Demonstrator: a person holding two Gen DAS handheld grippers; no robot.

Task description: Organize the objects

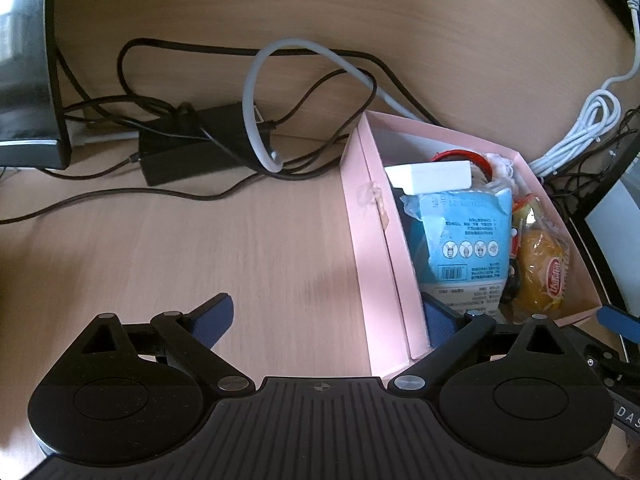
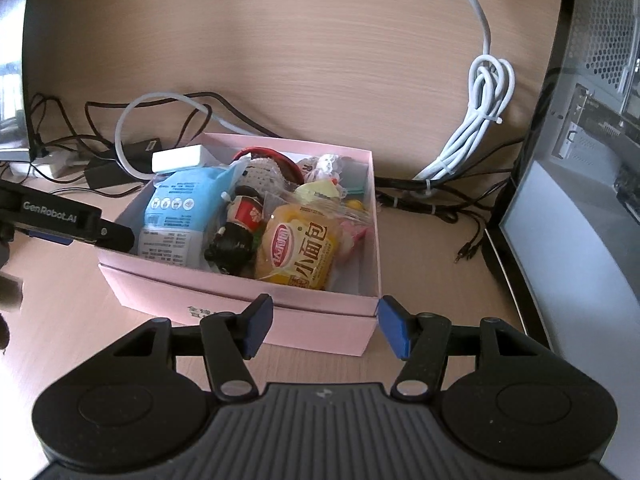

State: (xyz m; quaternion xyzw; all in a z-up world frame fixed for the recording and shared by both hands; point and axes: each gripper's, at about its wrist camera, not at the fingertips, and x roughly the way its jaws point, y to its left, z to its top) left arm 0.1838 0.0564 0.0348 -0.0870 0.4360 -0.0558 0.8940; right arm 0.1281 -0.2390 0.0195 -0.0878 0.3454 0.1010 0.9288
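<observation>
A pink cardboard box (image 2: 240, 300) stands on the wooden desk, filled with a blue packet (image 2: 180, 208), a yellow bread packet (image 2: 300, 252), a small white box (image 2: 180, 158) and a black-haired doll (image 2: 236, 236). My left gripper (image 1: 324, 320) is wide open and straddles the left wall of the pink box (image 1: 372, 240), with one finger inside and one outside. In the right wrist view the left gripper (image 2: 88, 236) shows at the box's left rim. My right gripper (image 2: 324, 328) is open just in front of the near wall, with nothing held.
Tangled black cables and a black adapter (image 1: 192, 148) lie behind the box on the left. A bundled white cable (image 2: 480, 120) hangs at the back right. A computer case (image 2: 580, 180) stands close on the right, and a dark monitor foot (image 1: 28, 80) on the far left.
</observation>
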